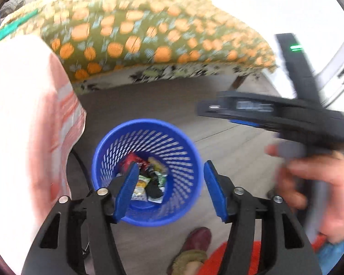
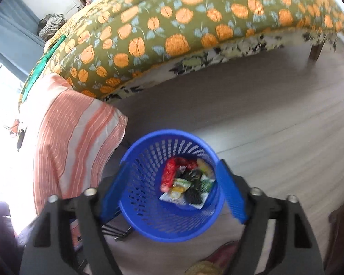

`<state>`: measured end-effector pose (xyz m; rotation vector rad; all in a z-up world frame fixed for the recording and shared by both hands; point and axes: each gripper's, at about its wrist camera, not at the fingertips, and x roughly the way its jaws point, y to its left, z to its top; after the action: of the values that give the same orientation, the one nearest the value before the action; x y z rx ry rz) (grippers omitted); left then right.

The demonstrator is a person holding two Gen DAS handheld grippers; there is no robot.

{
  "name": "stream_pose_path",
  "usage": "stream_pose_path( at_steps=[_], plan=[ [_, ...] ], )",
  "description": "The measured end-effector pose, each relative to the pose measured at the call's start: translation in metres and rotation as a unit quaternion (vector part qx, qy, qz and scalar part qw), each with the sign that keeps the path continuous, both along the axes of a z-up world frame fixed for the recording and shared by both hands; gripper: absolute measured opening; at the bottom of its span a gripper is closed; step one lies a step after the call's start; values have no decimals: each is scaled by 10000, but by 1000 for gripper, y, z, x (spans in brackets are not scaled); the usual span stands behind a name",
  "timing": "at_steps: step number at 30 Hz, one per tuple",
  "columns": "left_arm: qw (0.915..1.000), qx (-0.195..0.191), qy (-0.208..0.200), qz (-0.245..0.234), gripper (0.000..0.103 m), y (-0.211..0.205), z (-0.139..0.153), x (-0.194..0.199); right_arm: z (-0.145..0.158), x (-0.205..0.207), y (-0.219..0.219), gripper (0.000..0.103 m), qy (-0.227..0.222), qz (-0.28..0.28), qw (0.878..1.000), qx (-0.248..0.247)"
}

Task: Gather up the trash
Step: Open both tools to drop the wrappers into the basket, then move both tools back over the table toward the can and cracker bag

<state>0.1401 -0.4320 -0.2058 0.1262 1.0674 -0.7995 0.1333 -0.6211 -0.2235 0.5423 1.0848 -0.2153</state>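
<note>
Bedding fills the top of both my views: a bed (image 2: 172,34) under an olive cover printed with orange fruit, and beside it, at left, a peach-striped cloth (image 2: 75,137). Below that runs grey plank floor (image 2: 275,137). Standing on it, low in the middle of each frame, is the blue mesh bin (image 2: 149,206), with the trash (image 2: 185,183), a heap of red, green and white wrappers, lying at its bottom. My left gripper (image 1: 169,188) hangs over the bin with its jaws parted about halfway and nothing between them. My right gripper (image 2: 172,192) has its jaws spread wide on either side of the bin's rim, released and holding nothing. At right in the left view, a hand (image 1: 318,192) grips the other tool's handle.
</note>
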Motion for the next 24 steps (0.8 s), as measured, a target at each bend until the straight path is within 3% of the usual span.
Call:
stream_pose_path(
  at_steps=[6, 10, 14, 19, 24],
  plan=[
    [9984, -238, -510, -59, 79, 75, 50, -31, 39, -6, 39, 80, -525, 3, 9955, -787],
    [9974, 149, -590, 396, 82, 154, 47, -22, 58, -7, 85, 80, -862, 446, 9857, -1378],
    [9910, 594, -701, 974, 82, 234, 41, -5, 65, -7, 144, 81, -1123, 1052, 9688, -1941],
    [9750, 871, -862, 1852, 86, 326, 41, 30, 67, -12, 216, 81, -1416, 1616, 9596, -1816],
    [9601, 1061, -867, 2436, 86, 393, 36, 75, 62, -7, 270, 81, -1325, 2037, 9588, -1472]
  ],
)
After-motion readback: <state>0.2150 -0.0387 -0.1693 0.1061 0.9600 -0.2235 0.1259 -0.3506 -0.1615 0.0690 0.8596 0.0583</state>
